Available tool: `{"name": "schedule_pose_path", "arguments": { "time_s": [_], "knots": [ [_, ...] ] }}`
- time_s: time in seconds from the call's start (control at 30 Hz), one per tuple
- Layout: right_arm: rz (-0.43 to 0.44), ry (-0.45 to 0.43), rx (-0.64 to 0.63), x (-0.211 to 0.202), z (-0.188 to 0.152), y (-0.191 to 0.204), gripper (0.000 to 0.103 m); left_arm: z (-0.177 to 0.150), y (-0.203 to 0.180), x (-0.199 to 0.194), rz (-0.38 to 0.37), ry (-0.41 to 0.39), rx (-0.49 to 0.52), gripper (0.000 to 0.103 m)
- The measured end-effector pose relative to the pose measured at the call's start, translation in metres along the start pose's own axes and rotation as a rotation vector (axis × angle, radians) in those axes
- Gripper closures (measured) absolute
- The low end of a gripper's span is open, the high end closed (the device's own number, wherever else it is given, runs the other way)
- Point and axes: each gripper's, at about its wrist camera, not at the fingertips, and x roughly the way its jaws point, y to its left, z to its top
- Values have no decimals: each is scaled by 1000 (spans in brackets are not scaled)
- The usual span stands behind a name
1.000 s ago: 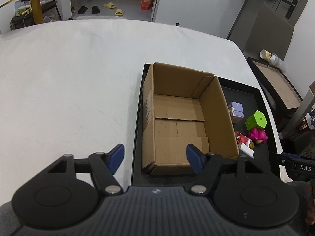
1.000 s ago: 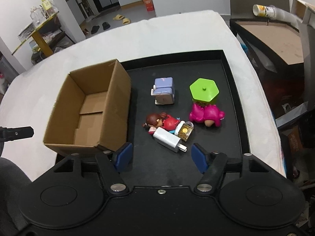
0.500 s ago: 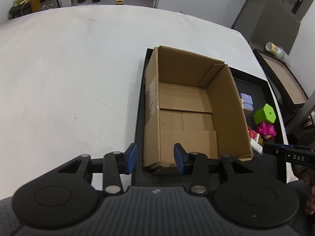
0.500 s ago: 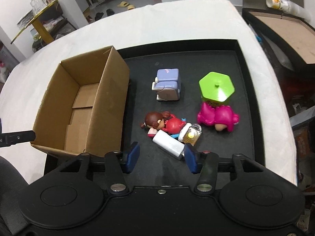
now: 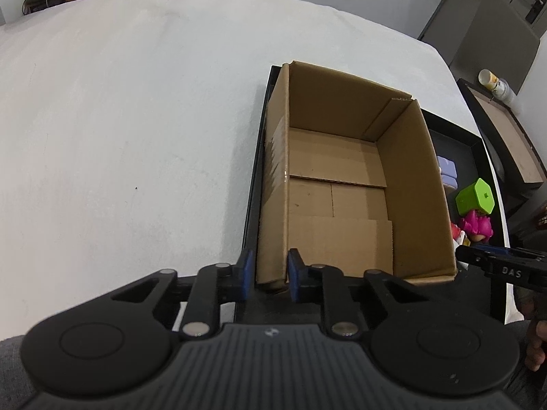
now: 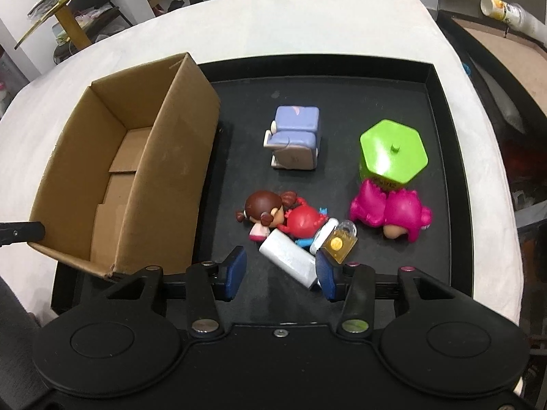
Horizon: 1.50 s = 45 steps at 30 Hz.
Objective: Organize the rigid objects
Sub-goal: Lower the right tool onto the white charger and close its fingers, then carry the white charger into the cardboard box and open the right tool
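Note:
An open, empty cardboard box (image 5: 342,184) stands at the left end of a black tray (image 6: 444,157). My left gripper (image 5: 270,275) straddles the box's near left corner wall, nearly shut on it. On the tray lie a white charger (image 6: 289,261), a gold padlock (image 6: 338,244), a doll with brown hair and red body (image 6: 273,215), a lilac toy chair (image 6: 294,141), a green hexagonal block (image 6: 393,155) and a pink plush toy (image 6: 393,213). My right gripper (image 6: 278,275) is open, its fingers either side of the charger's near end.
The tray sits on a white table (image 5: 136,119). A second dark tray with a cardboard sheet (image 6: 506,54) and a paper cup (image 6: 502,7) stands beyond the table's right edge. The box also shows in the right wrist view (image 6: 136,177).
My left gripper has moved forward and closed around the box's near left wall. My right gripper has narrowed and moved down toward the charger.

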Motion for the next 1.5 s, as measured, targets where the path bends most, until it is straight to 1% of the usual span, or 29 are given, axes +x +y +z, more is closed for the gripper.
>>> {"name": "schedule_pose_path", "arguments": {
  "time_s": [0.13, 0.23, 0.33, 0.37, 0.6, 0.7, 0.77, 0.87, 1.13, 1.37, 1.5],
  "knots": [
    [-14, 28, -17, 8, 3, 1, 58, 0, 1, -3, 3, -13, -7, 96],
    [-36, 66, -24, 15, 3, 2, 59, -2, 3, -6, 1, -21, -20, 95],
    [-21, 97, -29, 20, 1, 5, 75, -3, 3, -7, -6, -25, -20, 95],
    [-19, 106, -31, 20, 1, 6, 77, -3, 4, -7, -9, -26, -22, 95],
    [-35, 138, -52, 31, 2, 14, 79, -2, 6, -6, -11, -17, -23, 95],
    [-41, 151, -60, 33, 1, 17, 83, -3, 6, -7, -21, -17, -22, 95],
    [-39, 137, -25, 31, 2, 15, 83, -4, 8, -9, -31, -20, -31, 95],
    [-62, 111, -5, 20, 2, 15, 83, -4, 9, -11, -33, -23, -35, 95],
    [-23, 62, 14, -6, 0, 29, 83, -4, 7, -13, -33, -27, -23, 96],
    [4, 12, 16, -26, 0, 41, 83, -5, 3, -17, -11, -48, -25, 96],
    [22, -13, 8, -39, 1, 49, 83, -6, -1, -18, 18, -67, -15, 96]
  ]
}}
